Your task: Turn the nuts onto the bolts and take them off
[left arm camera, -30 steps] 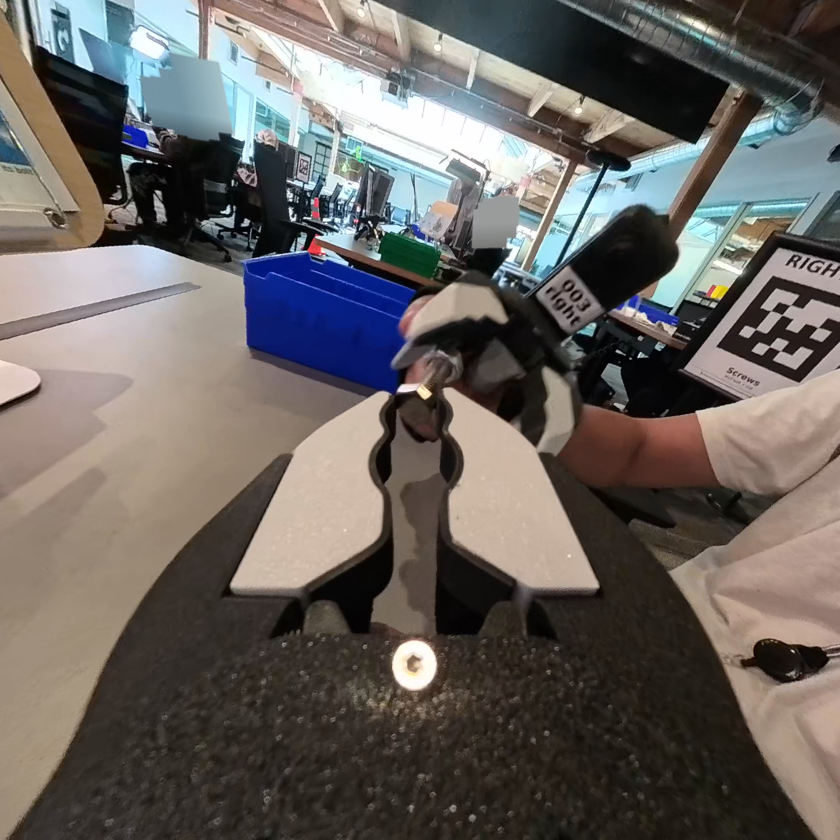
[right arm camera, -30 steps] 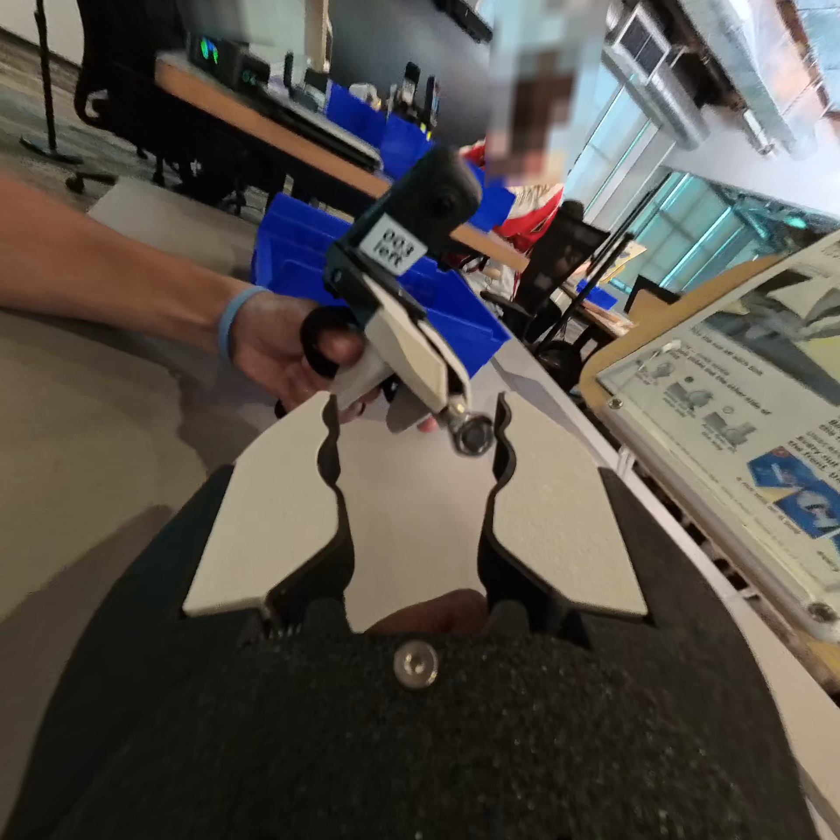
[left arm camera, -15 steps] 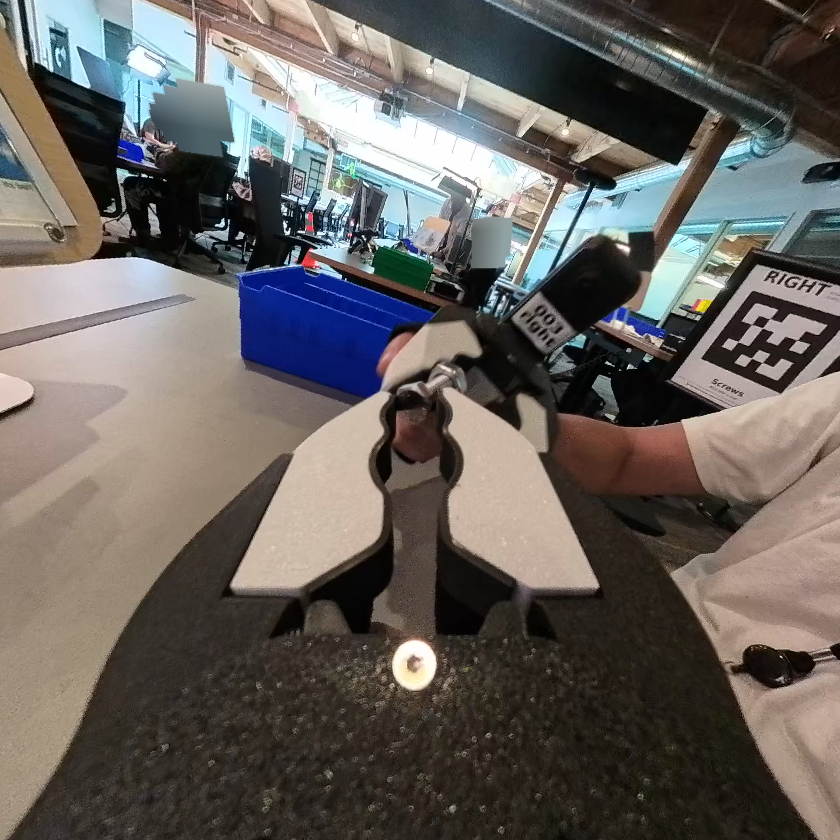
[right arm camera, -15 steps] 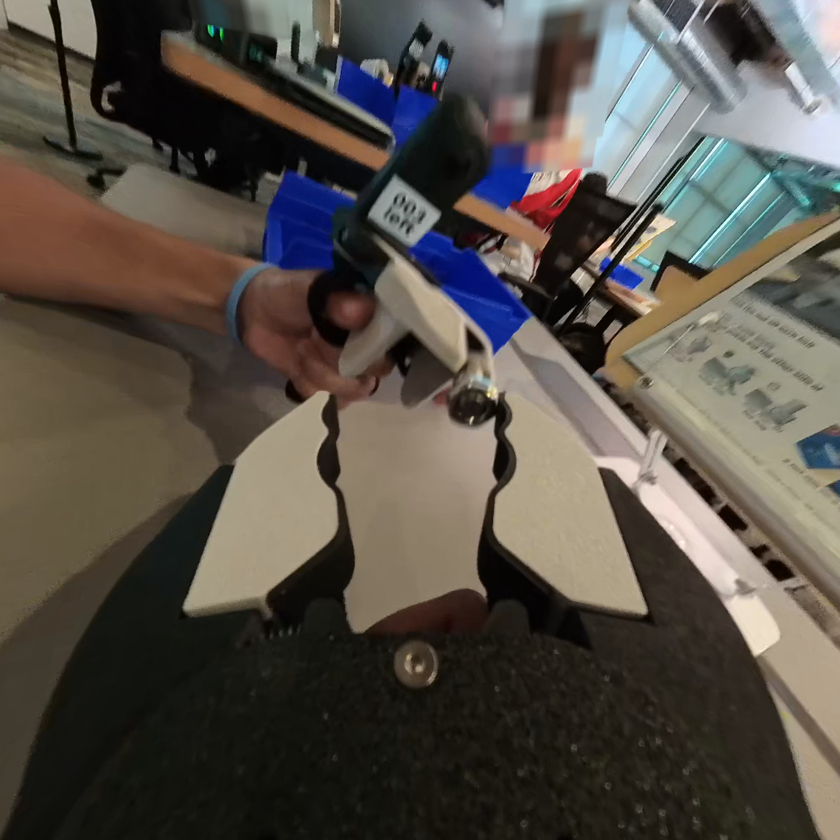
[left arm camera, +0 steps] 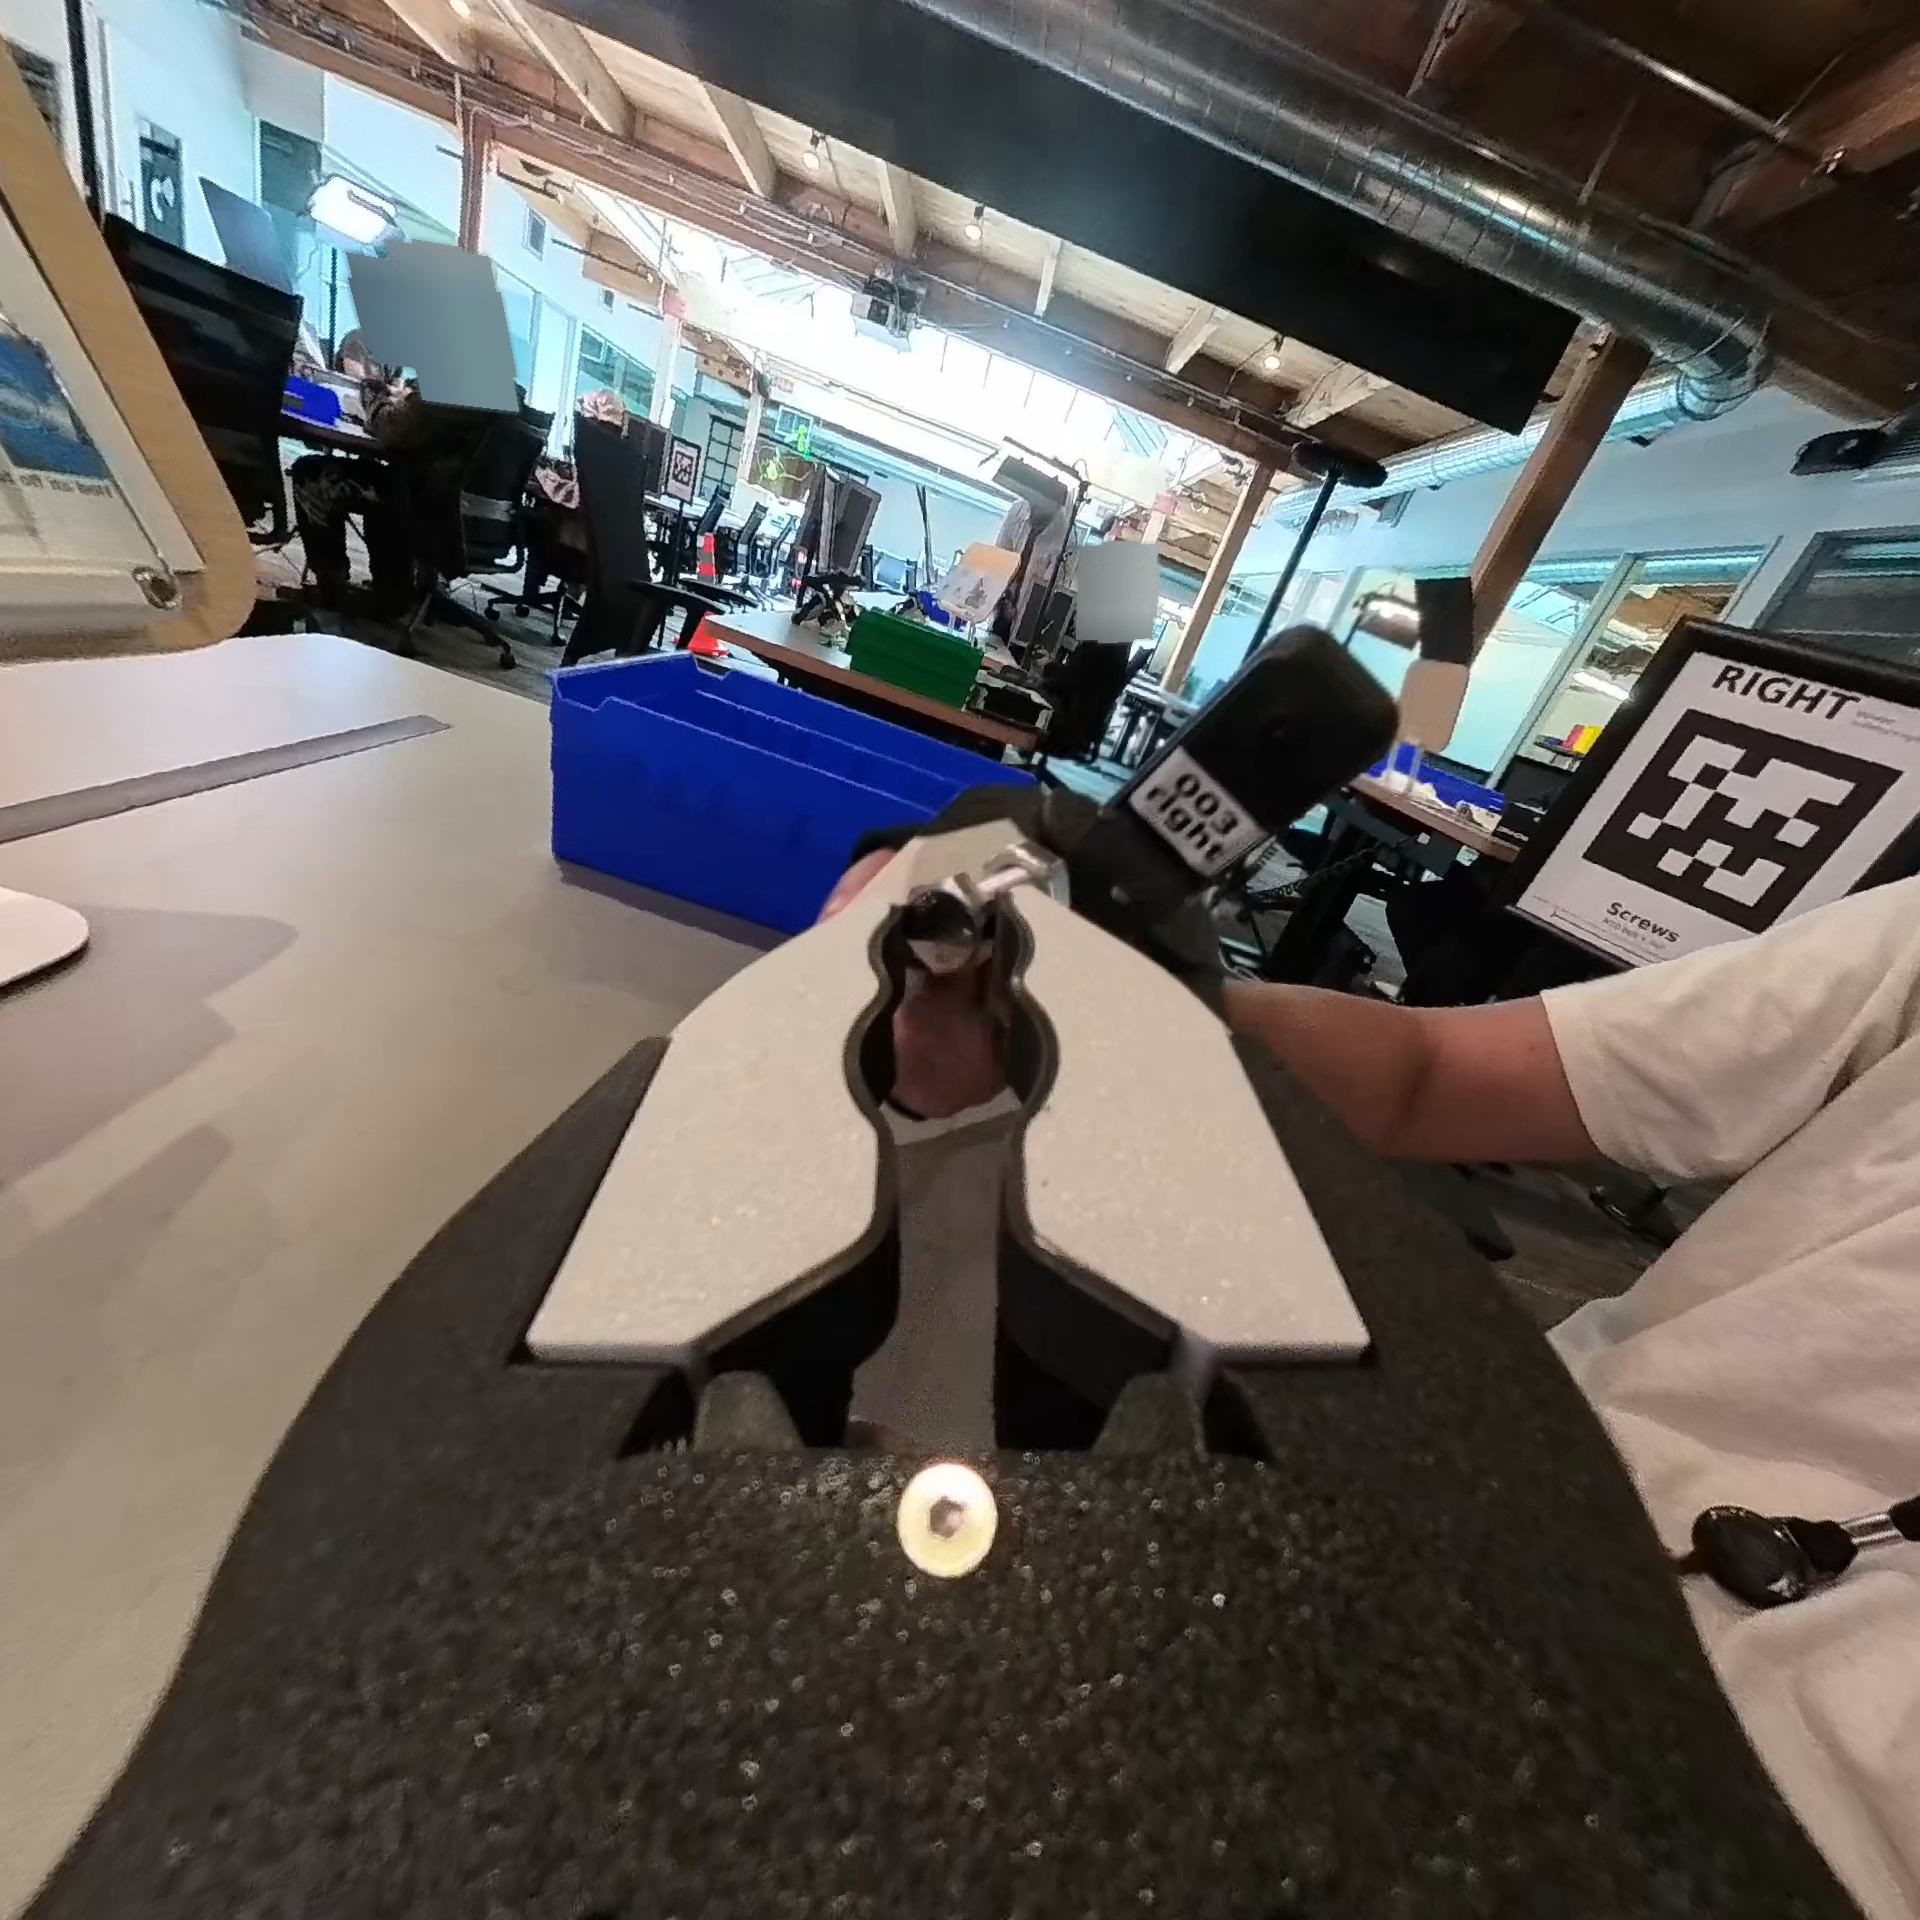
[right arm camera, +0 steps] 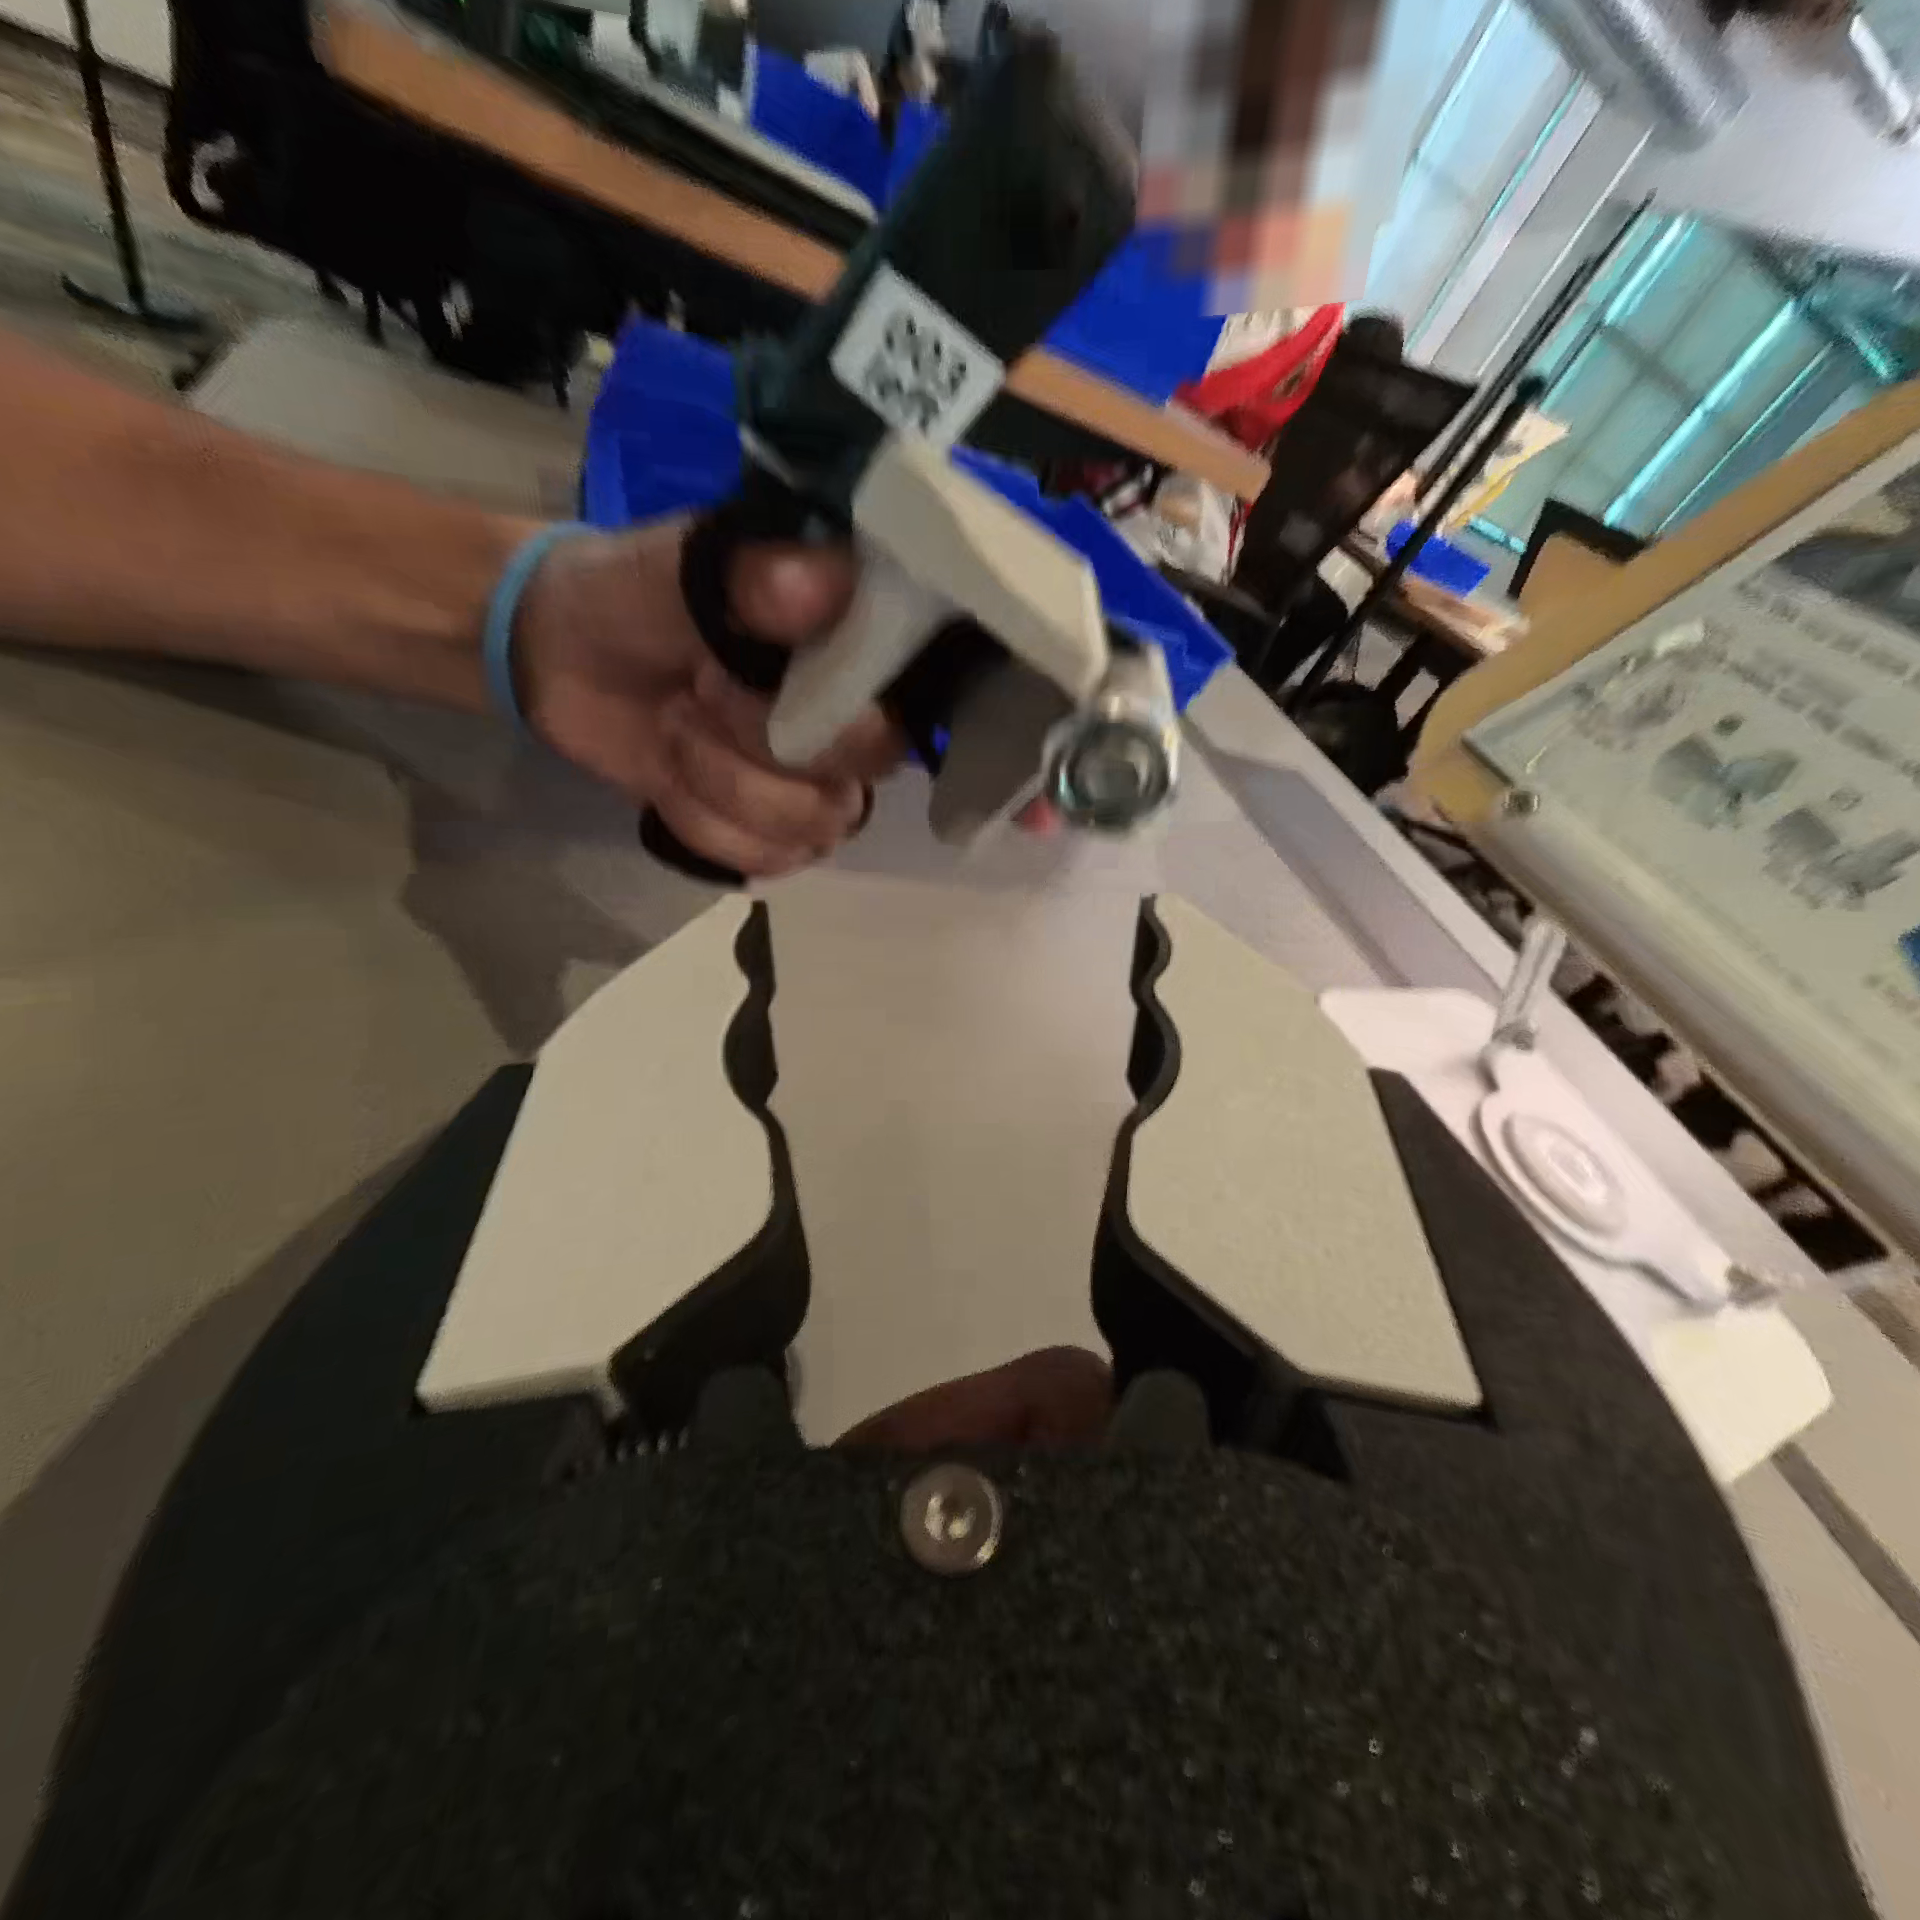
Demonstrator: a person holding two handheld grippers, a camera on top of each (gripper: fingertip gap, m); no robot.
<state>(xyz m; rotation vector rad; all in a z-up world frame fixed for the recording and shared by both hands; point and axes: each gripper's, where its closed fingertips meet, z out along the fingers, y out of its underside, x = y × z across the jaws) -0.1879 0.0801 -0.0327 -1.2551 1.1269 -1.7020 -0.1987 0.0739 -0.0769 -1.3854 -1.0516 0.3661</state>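
My left gripper (left arm camera: 943, 906) is shut on a silver bolt (left arm camera: 1003, 876), held at its tip above the table. The right wrist view shows the same bolt end-on with a hex nut (right arm camera: 1112, 774) on it, gripped by the left gripper (right arm camera: 1060, 738). My right gripper (right arm camera: 951, 914) is open and empty. The nut sits just beyond and above its fingertips, not between them. In the left wrist view the right gripper (left arm camera: 966, 862) is close behind the bolt, partly hidden by my left fingers (left arm camera: 769, 1122).
A blue bin (left arm camera: 748, 790) stands on the grey table (left arm camera: 312, 935) behind the grippers. A framed sign with a black-and-white marker (left arm camera: 1725, 800) is at the right. An instruction board (right arm camera: 1714, 779) on a white stand base (right arm camera: 1558, 1174) lines the table's edge. The grippers' ends are close to 4 cm from one another.
The bolt with its nut, level with my open right fingertips a second ago, now sits above and to the right of them. The left gripper stays shut on the bolt.
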